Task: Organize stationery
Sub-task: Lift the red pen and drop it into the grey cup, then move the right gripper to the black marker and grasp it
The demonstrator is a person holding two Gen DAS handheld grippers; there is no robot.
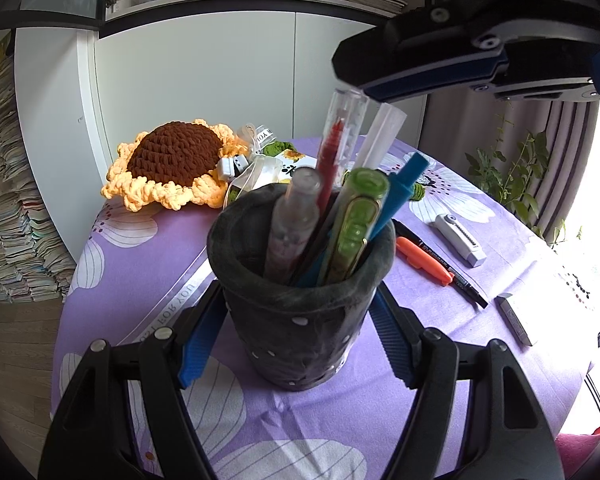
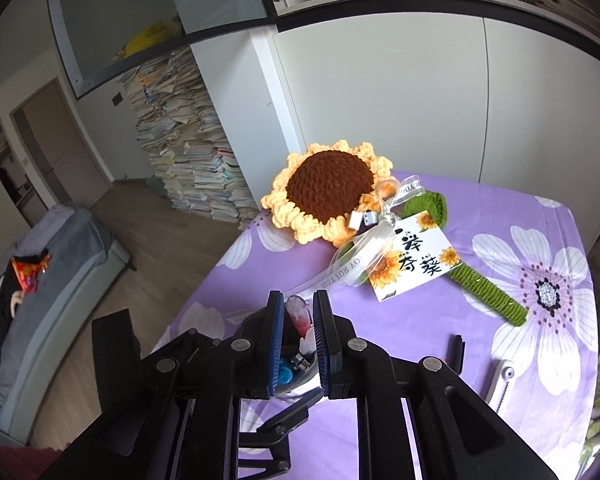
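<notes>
**Pens gathered in the cup**

A dark cup [image 1: 300,312] is clasped by the left gripper [image 1: 296,344] on the purple bench [image 1: 140,272]. A green pen [image 1: 356,220], a blue pen [image 1: 404,188] and clear pens are held inside. The red-ink clear pen [image 1: 336,152] is flanked by the right gripper [image 2: 294,340], jaws narrowly apart. An orange marker [image 1: 424,260] and a black marker [image 1: 452,272] are left lying beside the cup.

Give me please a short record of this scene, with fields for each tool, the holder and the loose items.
left tool: closed around the dark pen holder
right tool: above the holder, at the top of a clear red pen
loose on cloth: orange marker, black pen, white cutter, eraser
background: crochet sunflower
</notes>
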